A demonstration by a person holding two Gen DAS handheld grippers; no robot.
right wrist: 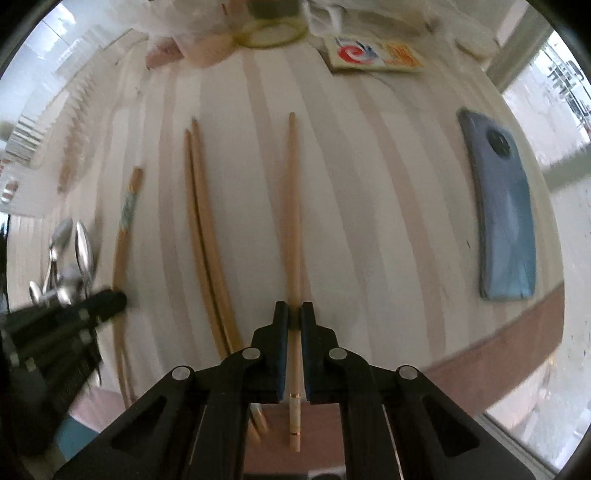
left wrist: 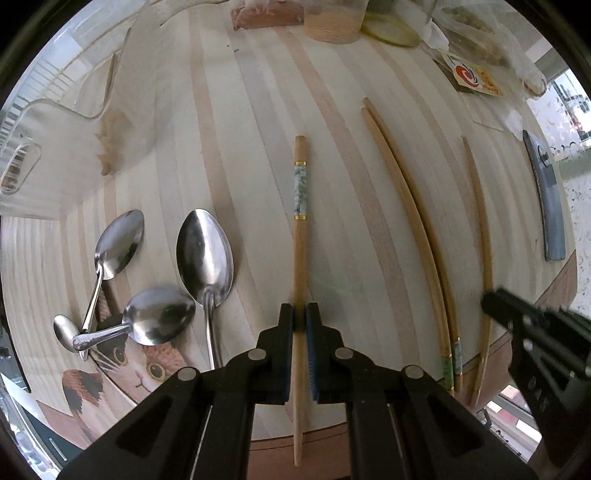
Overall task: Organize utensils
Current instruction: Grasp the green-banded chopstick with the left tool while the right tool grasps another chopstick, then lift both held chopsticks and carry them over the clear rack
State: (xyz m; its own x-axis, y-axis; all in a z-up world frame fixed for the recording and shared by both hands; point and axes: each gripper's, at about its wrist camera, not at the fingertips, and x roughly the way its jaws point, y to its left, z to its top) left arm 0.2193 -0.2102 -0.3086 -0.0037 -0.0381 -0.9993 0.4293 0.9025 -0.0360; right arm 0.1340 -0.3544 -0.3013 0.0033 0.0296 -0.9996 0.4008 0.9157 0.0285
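Striped pale-wood table [left wrist: 229, 122] w/ a brown edge, cluttered at the far side: a coil of tape [right wrist: 271, 33], a printed packet [right wrist: 373, 55], plus a blue phone [right wrist: 498, 210] lying flat off to the right

Both grippers point straight down at the tabletop, each on one chopstick. Left gripper [left wrist: 299, 314] has its jaws together, clamped on the chopstick with the marbled green band [left wrist: 300, 206]; the stick runs up between the pads and its other end pokes out past the table edge. Right gripper [right wrist: 294, 314] is likewise closed on a plain-looking chopstick [right wrist: 291, 206], whose gold-ringed butt end shows below the jaws. Prob. gripped near the mid-to-lower shaft so each stick stays balanced when lifted, and taken one per hand so the loose ones can be matched up w/ the rest

Between the two held sticks lies a pair of chopsticks [left wrist: 406, 206], touching side by side, their banded ends toward the near edge. That looks like the sorted group; the two held ones are the strays, approx. parallel to it

Spoons [left wrist: 205, 254] sit bunched at the left: one large, a few smaller, handles crossing, partly on a cat-print mat [left wrist: 147, 369]. They look not yet tidied

Chopsticks are slim, tapered, light tan wood, w/ thin gold rings round the marbled bit
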